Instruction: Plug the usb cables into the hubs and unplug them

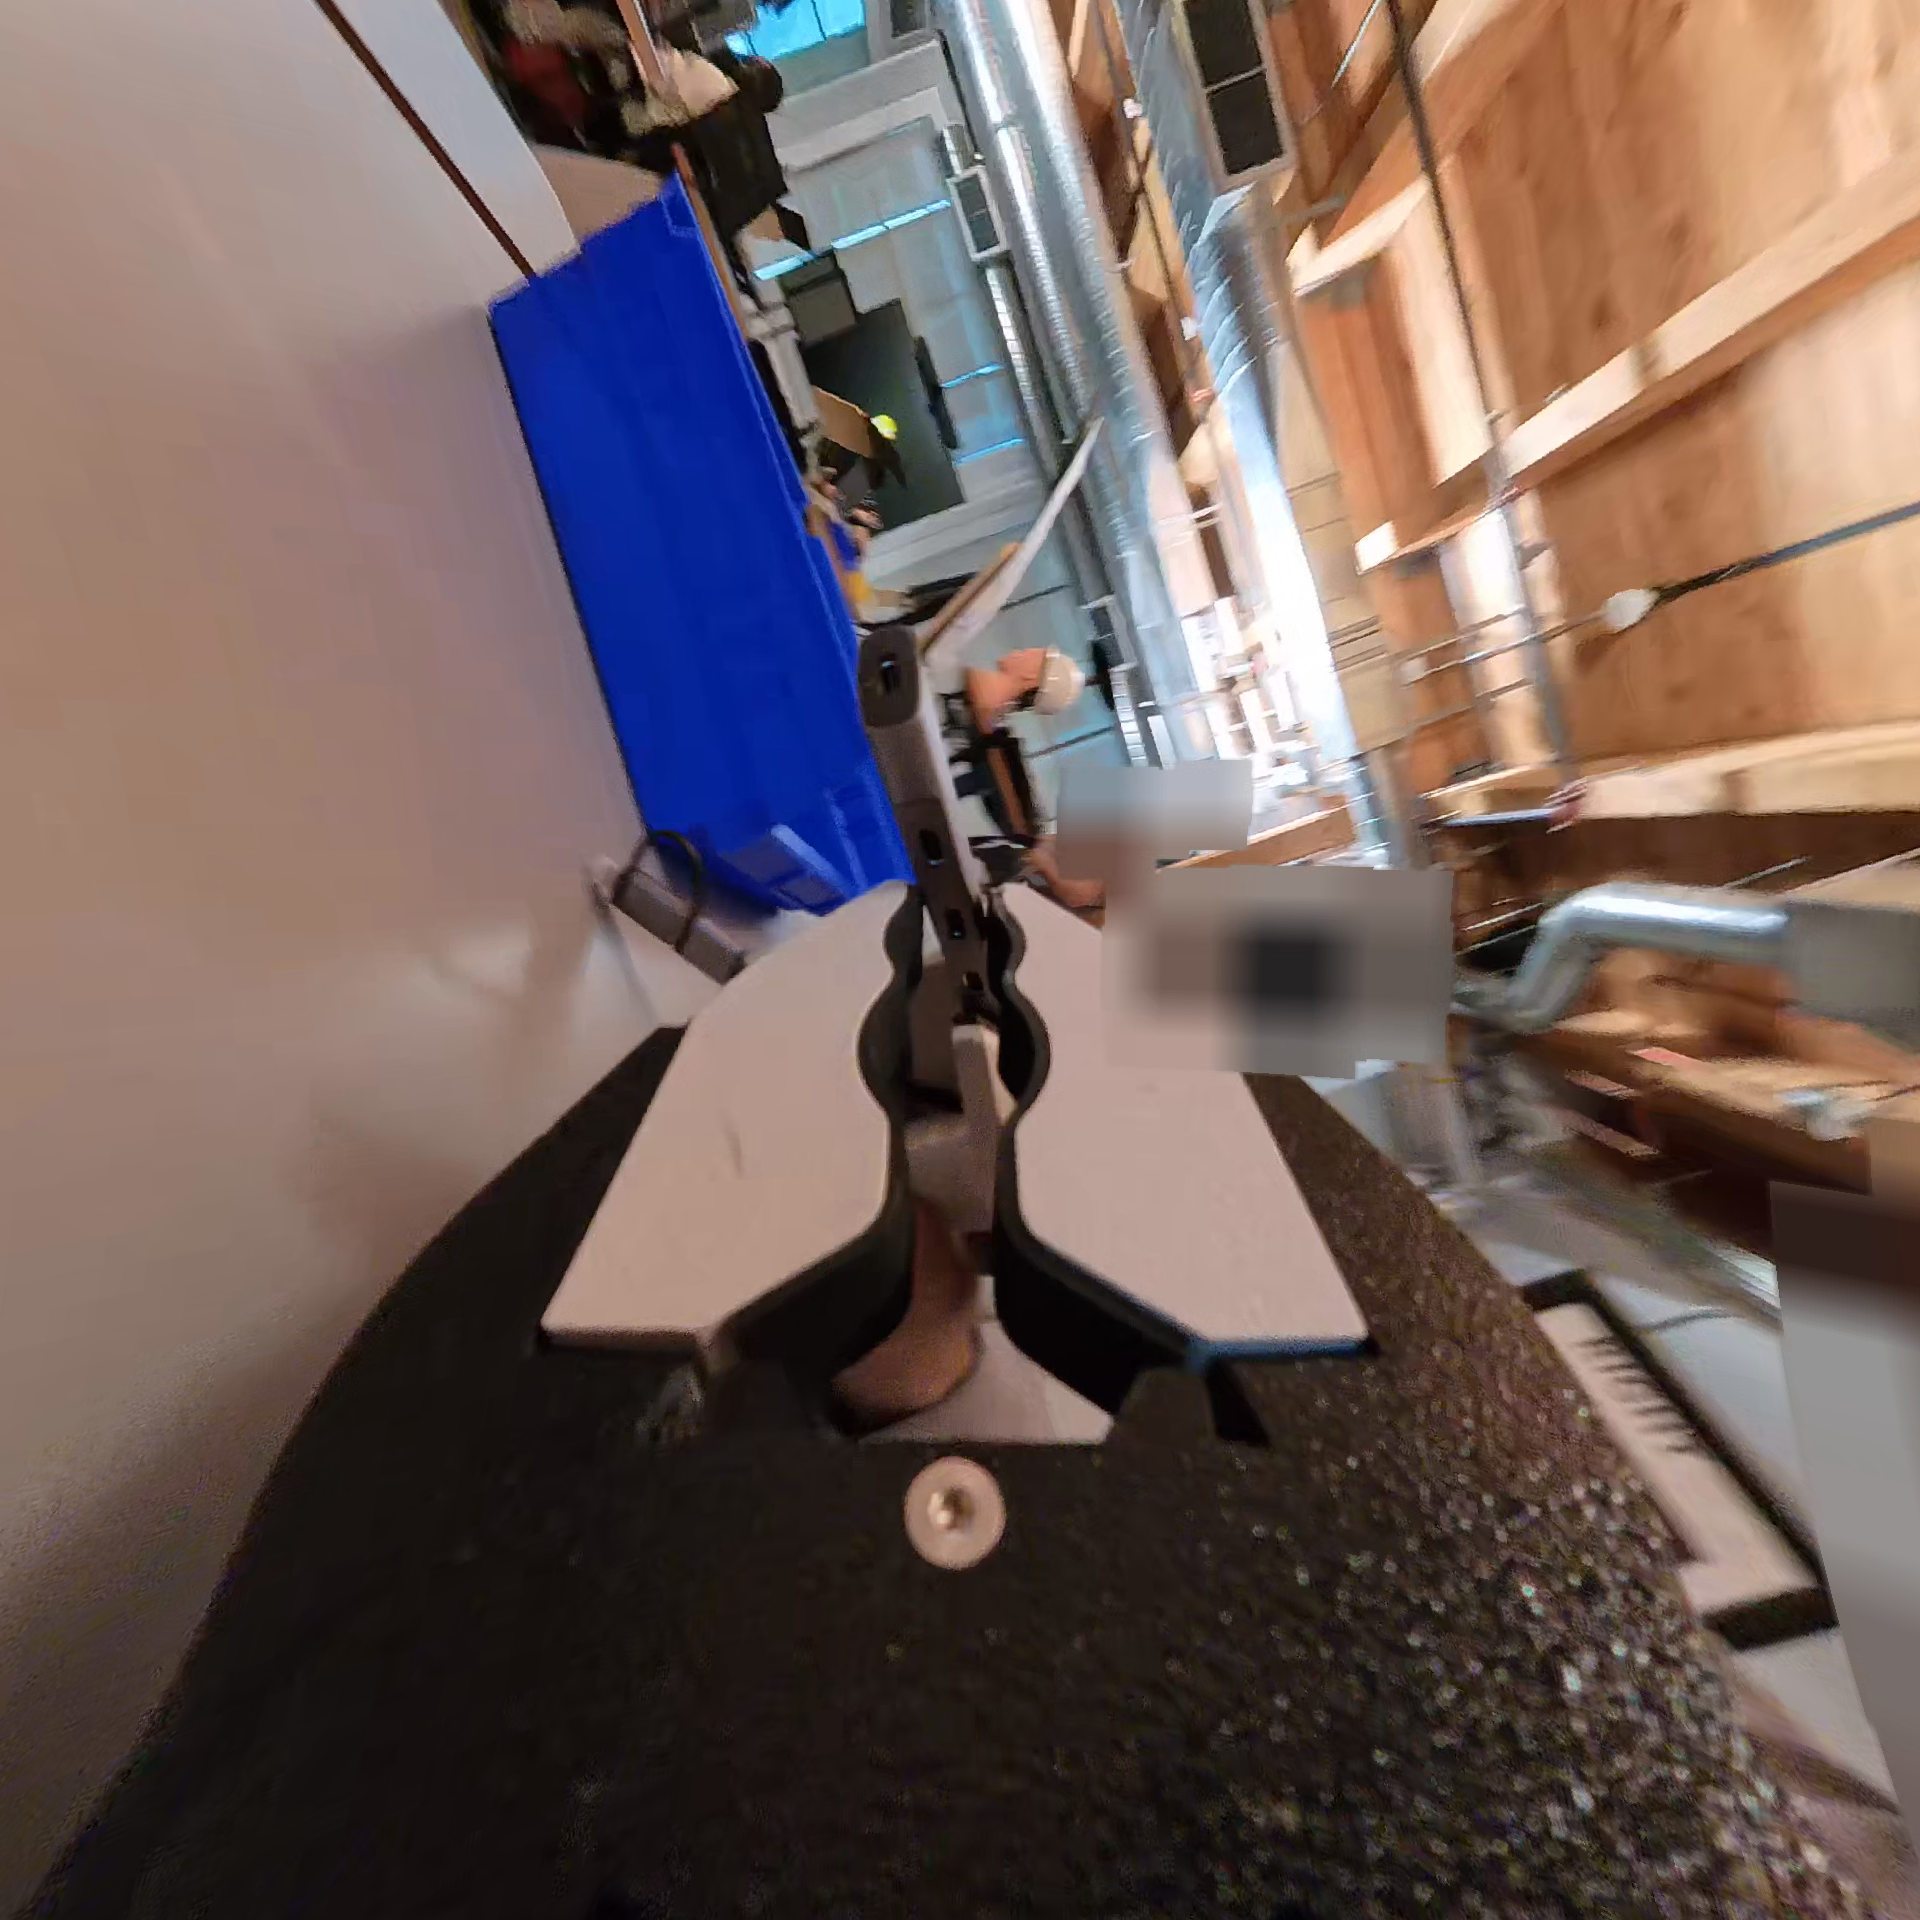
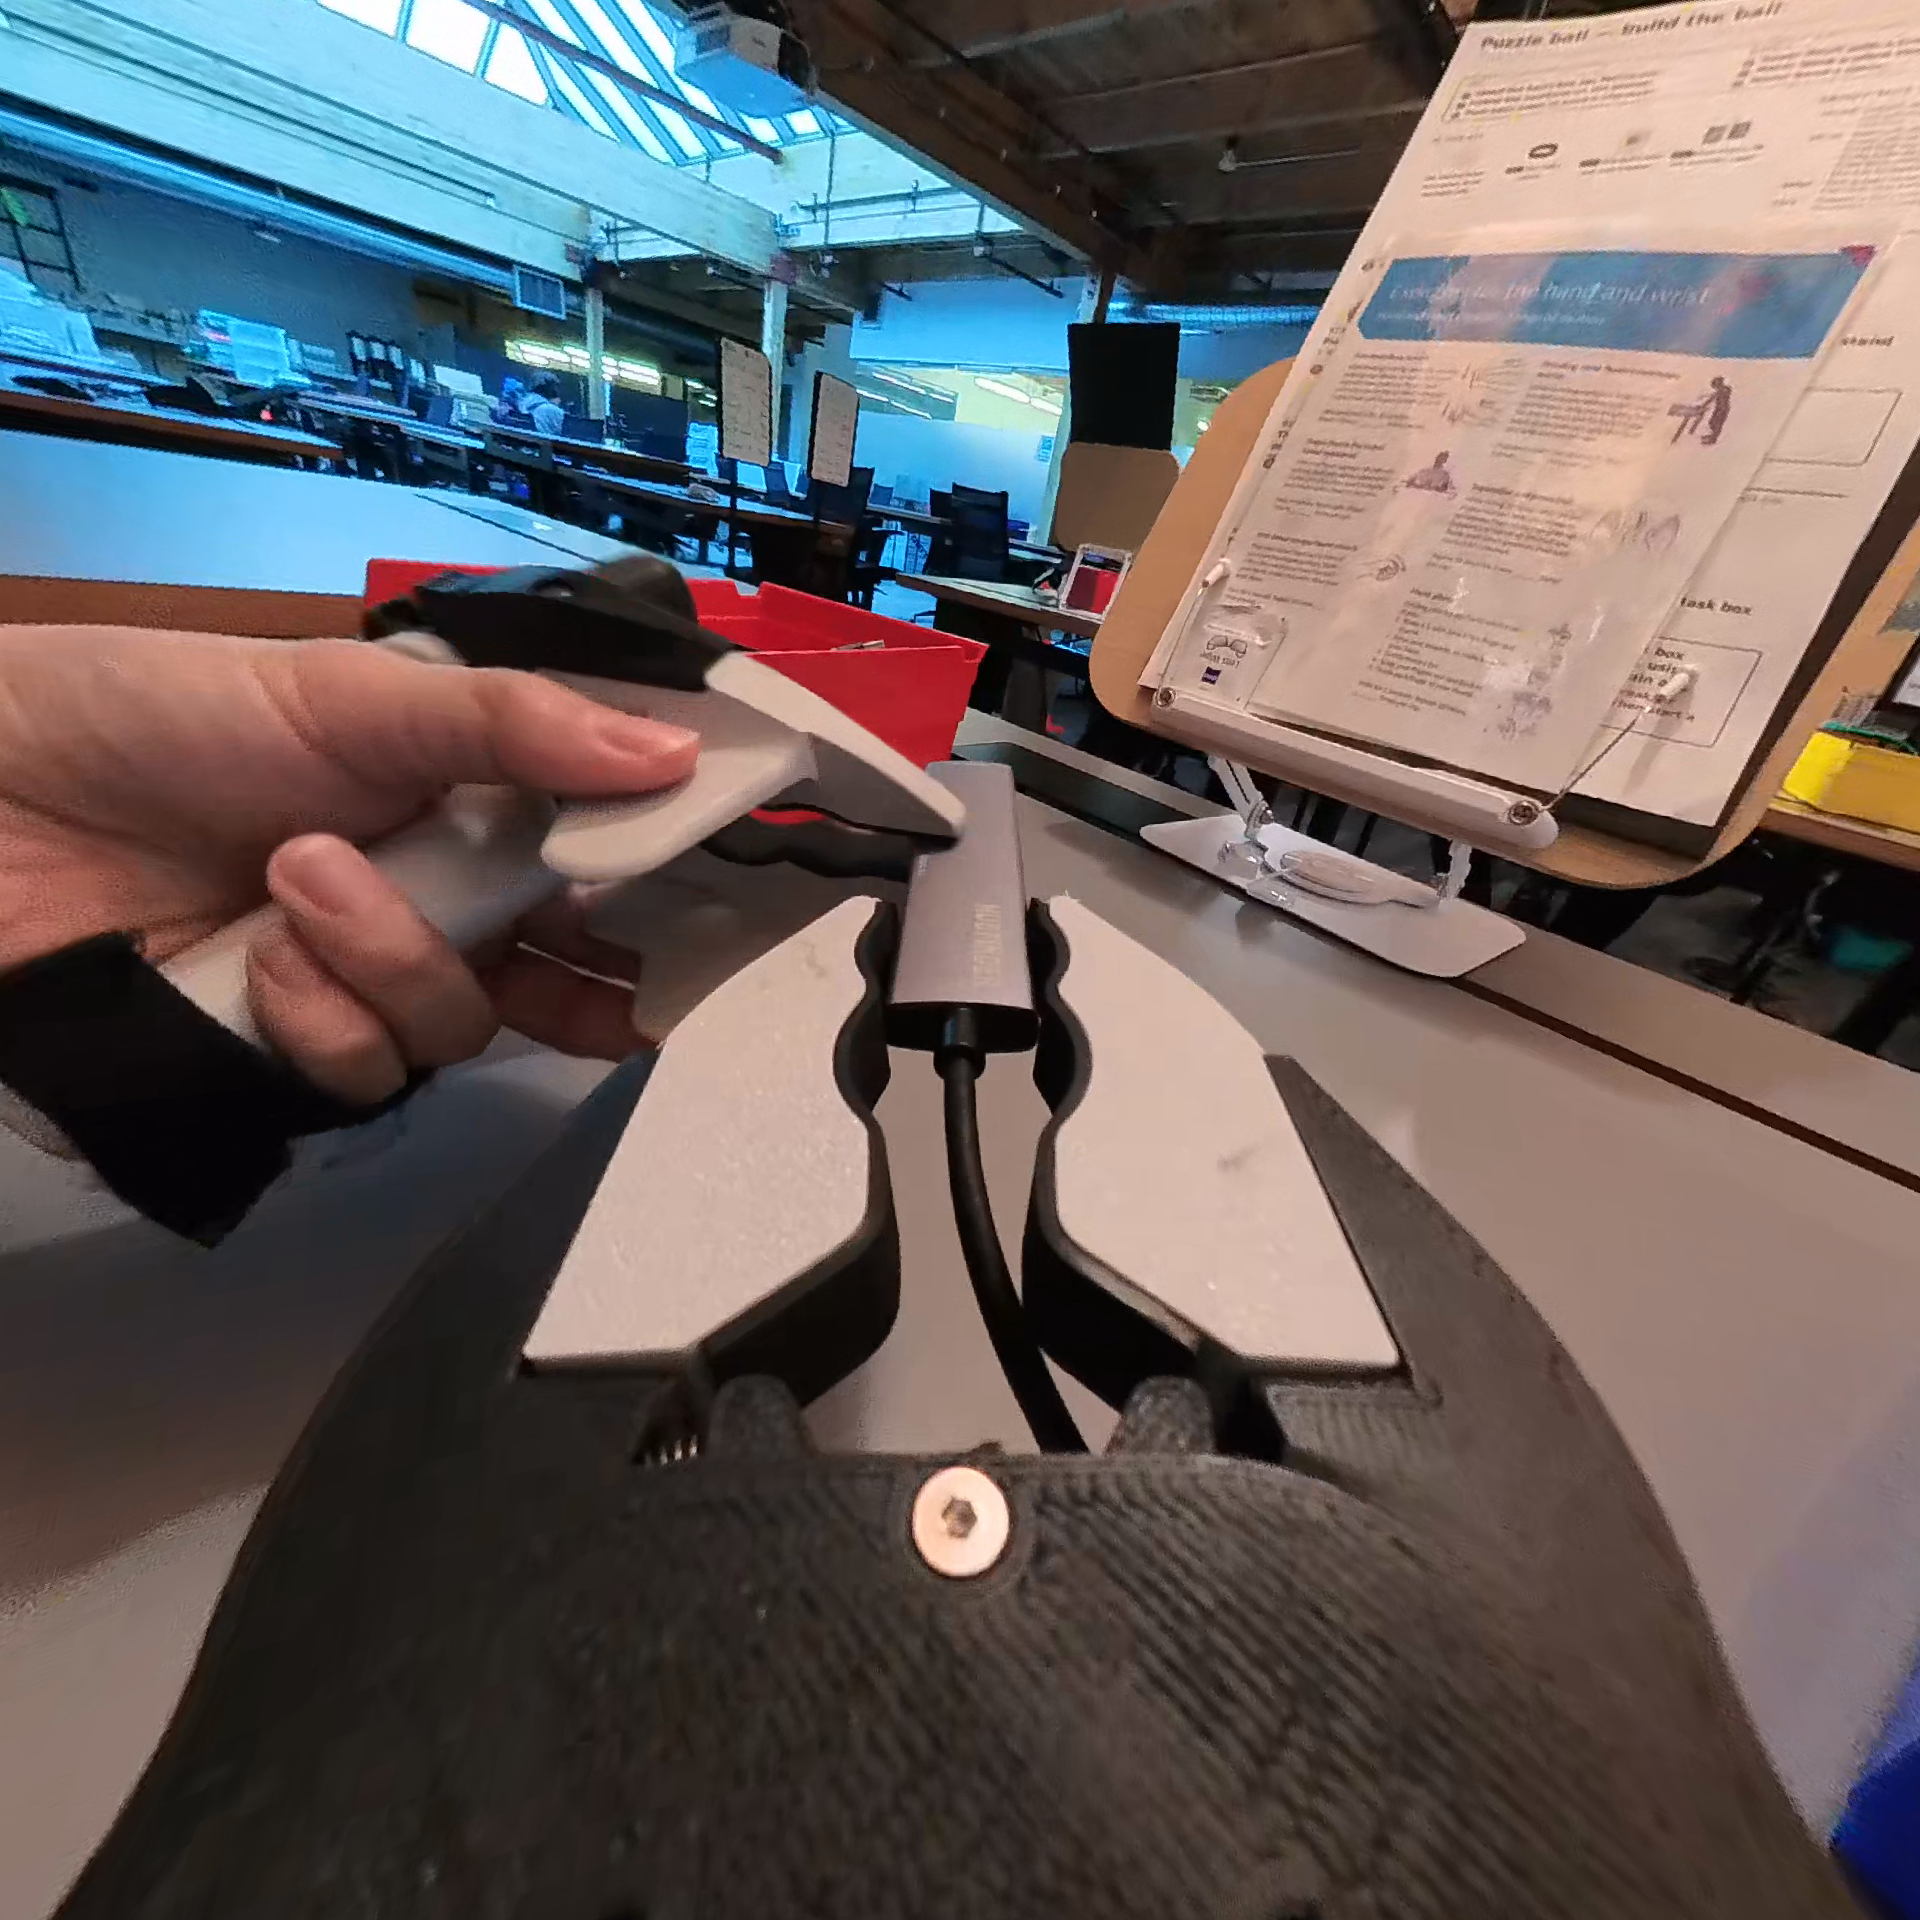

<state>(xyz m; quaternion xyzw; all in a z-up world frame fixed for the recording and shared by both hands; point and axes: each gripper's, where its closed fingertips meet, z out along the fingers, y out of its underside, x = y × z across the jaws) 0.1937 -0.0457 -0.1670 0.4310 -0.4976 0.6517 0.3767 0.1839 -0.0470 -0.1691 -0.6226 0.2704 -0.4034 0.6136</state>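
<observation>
My right gripper (image 2: pixel 961 914) is shut on a slim grey USB hub (image 2: pixel 968 831), held just above the table. The hub's black cable (image 2: pixel 971 1174) trails back between my fingers. My left gripper (image 1: pixel 951 925) is shut on a small grey USB plug (image 1: pixel 951 1132), with its tips against the side of the hub (image 1: pixel 902 717), which shows edge-on with its row of ports. In the right wrist view the left gripper (image 2: pixel 914 805) comes in from the left, held by a hand (image 2: pixel 312 790), and touches the hub's left side. The plug's tip is hidden.
A blue bin (image 1: pixel 675 540) stands on the white table (image 1: pixel 208 727). A second grey hub with a coiled black cable (image 1: pixel 670 914) lies beside it. A red bin (image 2: pixel 883 665) sits behind the hub. A document stand (image 2: pixel 1558 468) is at the right.
</observation>
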